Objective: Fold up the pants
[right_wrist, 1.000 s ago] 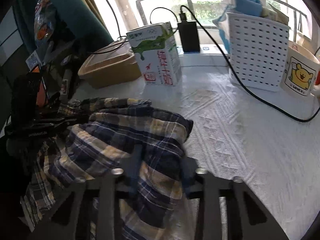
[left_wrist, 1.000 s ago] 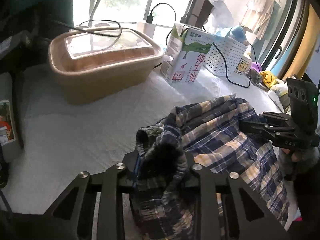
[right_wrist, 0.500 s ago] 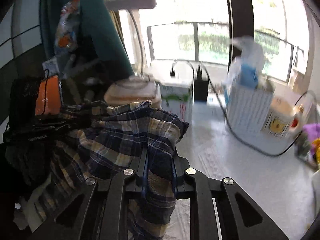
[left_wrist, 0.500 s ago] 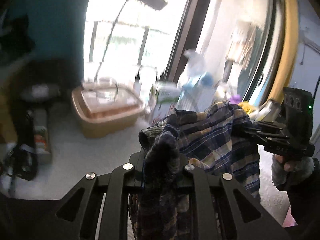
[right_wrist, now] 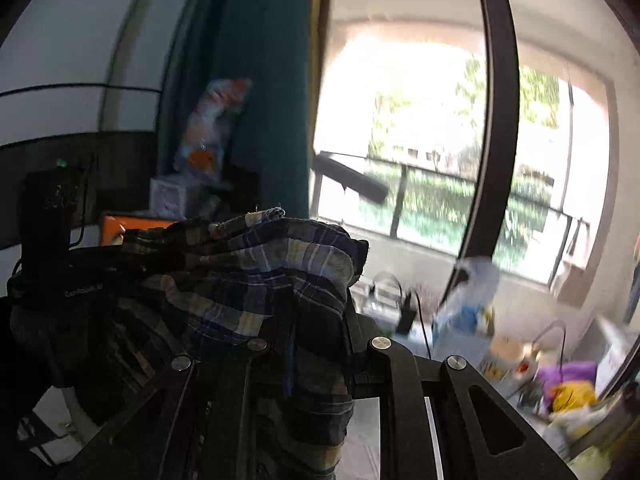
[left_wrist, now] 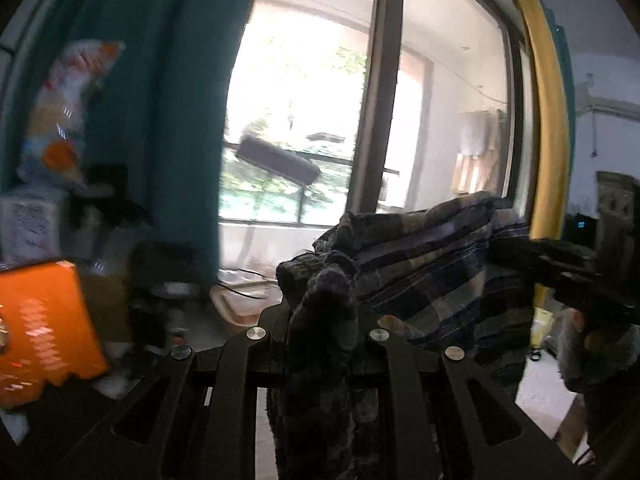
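Plaid pants are held aloft before the window, stretched between the left gripper, clamped on bunched cloth at 6 o'clock, and the right gripper, likewise clamped. Uneven tension could pull the thin bunches free.

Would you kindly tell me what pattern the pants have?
The pants are plaid: navy, cream and tan checks. The right wrist view shows it best.
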The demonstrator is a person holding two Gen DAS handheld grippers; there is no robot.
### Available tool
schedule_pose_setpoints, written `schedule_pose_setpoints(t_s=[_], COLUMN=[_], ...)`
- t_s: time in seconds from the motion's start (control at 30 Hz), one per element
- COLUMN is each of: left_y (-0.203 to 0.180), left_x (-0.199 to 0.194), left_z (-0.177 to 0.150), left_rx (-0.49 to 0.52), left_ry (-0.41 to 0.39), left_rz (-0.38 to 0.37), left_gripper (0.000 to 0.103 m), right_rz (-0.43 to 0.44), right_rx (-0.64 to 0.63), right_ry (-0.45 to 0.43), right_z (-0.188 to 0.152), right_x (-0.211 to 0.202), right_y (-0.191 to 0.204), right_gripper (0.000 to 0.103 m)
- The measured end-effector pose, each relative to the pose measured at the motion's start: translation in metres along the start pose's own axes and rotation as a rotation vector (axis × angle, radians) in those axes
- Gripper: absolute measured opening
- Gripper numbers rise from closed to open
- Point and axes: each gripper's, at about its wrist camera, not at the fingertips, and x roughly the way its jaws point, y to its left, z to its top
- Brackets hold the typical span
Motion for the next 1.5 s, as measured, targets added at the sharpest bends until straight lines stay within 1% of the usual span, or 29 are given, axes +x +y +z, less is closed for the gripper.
schedule_pose_setpoints(t_s=[0.2, 0.3, 0.37, 0.43, 0.53, 0.6, 0.63, 0.67, 0.83, 0.9, 1.0, 1.13, 1.2, 1.23, 1.3, 1.37, 1.43, 1.47, 1.5], left_y=[0.013, 0.025, 0.032, 0.041, 0.065, 0.081, 0.094, 0.099, 0.14, 0.153, 0.162, 0.171, 0.177, 0.18, 0.184, 0.188, 0.189, 0.189, 0.188], left_x=[-0.052, -0.078, -0.09, -0.096, -0.089, -0.081, -0.067, -0.058, 0.015, 0.037, 0.059, 0.078, 0.085, 0.086, 0.088, 0.09, 0.09, 0.087, 0.086], left_z=[0.017, 0.022, 0.025, 0.027, 0.023, 0.015, 0.007, 0.0, -0.052, -0.073, -0.092, -0.105, -0.109, -0.11, -0.111, -0.111, -0.108, -0.105, -0.102], left_rx=[-0.003, 0.003, 0.028, 0.046, 0.028, 0.006, -0.01, -0.022, -0.096, -0.133, -0.141, -0.14, -0.138, -0.14, -0.151, -0.162, -0.164, -0.162, -0.158], left_ry=[-0.054, -0.075, -0.082, -0.068, -0.022, 0.022, 0.062, 0.091, 0.278, 0.337, 0.395, 0.46, 0.483, 0.484, 0.481, 0.478, 0.458, 0.445, 0.435], left_rz=[0.09, 0.127, 0.16, 0.19, 0.211, 0.215, 0.212, 0.207, 0.196, 0.191, 0.209, 0.233, 0.253, 0.263, 0.276, 0.299, 0.329, 0.34, 0.354], left_gripper=[0.016, 0.016, 0.016, 0.016, 0.016, 0.016, 0.016, 0.016, 0.016, 0.016, 0.016, 0.024, 0.029, 0.034, 0.039, 0.051, 0.058, 0.061, 0.062], right_rz=[0.046, 0.079, 0.109, 0.131, 0.176, 0.206, 0.213, 0.218, 0.238, 0.232, 0.226, 0.229, 0.231, 0.231, 0.229, 0.229, 0.236, 0.236, 0.235], right_rx=[-0.06, -0.06, -0.056, -0.05, -0.019, 0.01, 0.019, 0.026, 0.137, 0.181, 0.215, 0.236, 0.253, 0.263, 0.283, 0.294, 0.302, 0.301, 0.296], right_ry=[-0.093, -0.12, -0.134, -0.145, -0.126, -0.088, -0.068, -0.042, 0.129, 0.205, 0.285, 0.344, 0.367, 0.378, 0.411, 0.429, 0.453, 0.462, 0.471], right_z=[0.027, 0.038, 0.045, 0.049, 0.048, 0.043, 0.039, 0.034, -0.01, -0.031, -0.055, -0.079, -0.087, -0.09, -0.096, -0.103, -0.111, -0.114, -0.116], right_x=[-0.027, -0.029, -0.025, -0.02, -0.004, 0.017, 0.027, 0.038, 0.114, 0.143, 0.177, 0.207, 0.22, 0.229, 0.244, 0.253, 0.263, 0.268, 0.27], right_y=[0.04, 0.056, 0.067, 0.076, 0.087, 0.09, 0.091, 0.094, 0.085, 0.081, 0.077, 0.074, 0.072, 0.069, 0.065, 0.063, 0.062, 0.063, 0.064], right_gripper=[0.018, 0.018, 0.018, 0.018, 0.018, 0.018, 0.018, 0.018, 0.018, 0.018, 0.018, 0.018, 0.018, 0.018, 0.018, 0.018, 0.018, 0.021, 0.026])
